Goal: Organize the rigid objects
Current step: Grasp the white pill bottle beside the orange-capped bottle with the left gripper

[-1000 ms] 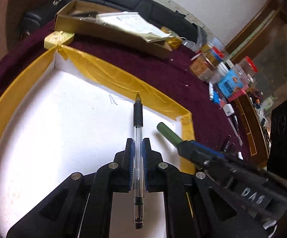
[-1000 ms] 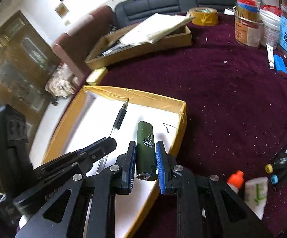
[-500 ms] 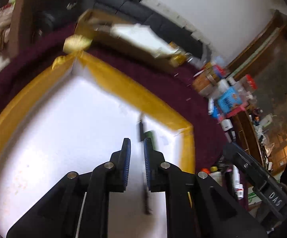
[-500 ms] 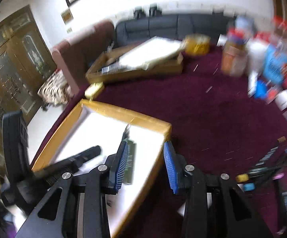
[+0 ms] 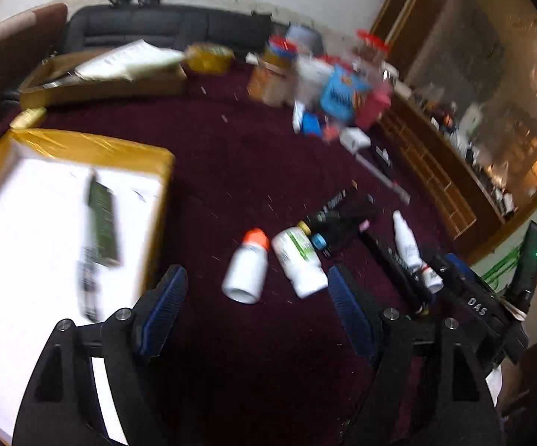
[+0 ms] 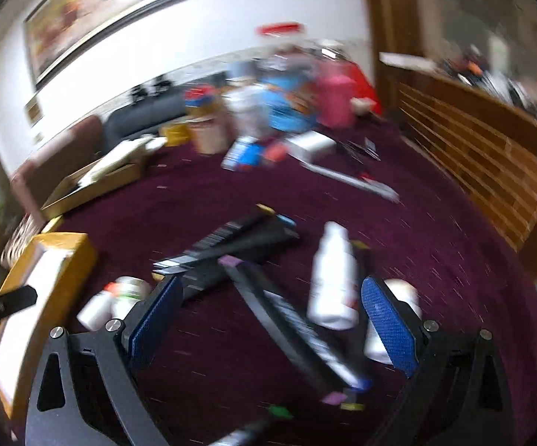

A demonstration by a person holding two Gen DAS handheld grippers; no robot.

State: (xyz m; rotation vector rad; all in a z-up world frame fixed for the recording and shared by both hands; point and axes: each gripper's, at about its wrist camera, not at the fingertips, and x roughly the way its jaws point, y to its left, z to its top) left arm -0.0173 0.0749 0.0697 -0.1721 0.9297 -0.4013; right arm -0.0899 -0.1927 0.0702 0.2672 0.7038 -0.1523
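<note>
Left gripper (image 5: 257, 286): held with its jaws spread wide and nothing between them, above the maroon cloth (image 5: 231, 171) just right of the tray.
Right gripper (image 6: 272, 301): jaws likewise set far apart and empty, poised over a scatter of markers and bottles.
Tray (image 5: 83, 145): a white-floored box with a gold-taped rim, seen at the left in both views.
Green lighter (image 5: 101, 223): laid inside the tray near its right wall; blurred.
Pen (image 5: 88, 290): seen as a dark smear beside the lighter, inside the tray.
Orange-capped bottle (image 5: 248, 267): lying on the cloth, just beside a green-labelled bottle (image 5: 300, 260).
Black markers (image 6: 231, 245): piled crosswise on the cloth.
White spray bottle (image 6: 333, 278): lying between the right gripper's fingers, untouched.
</note>
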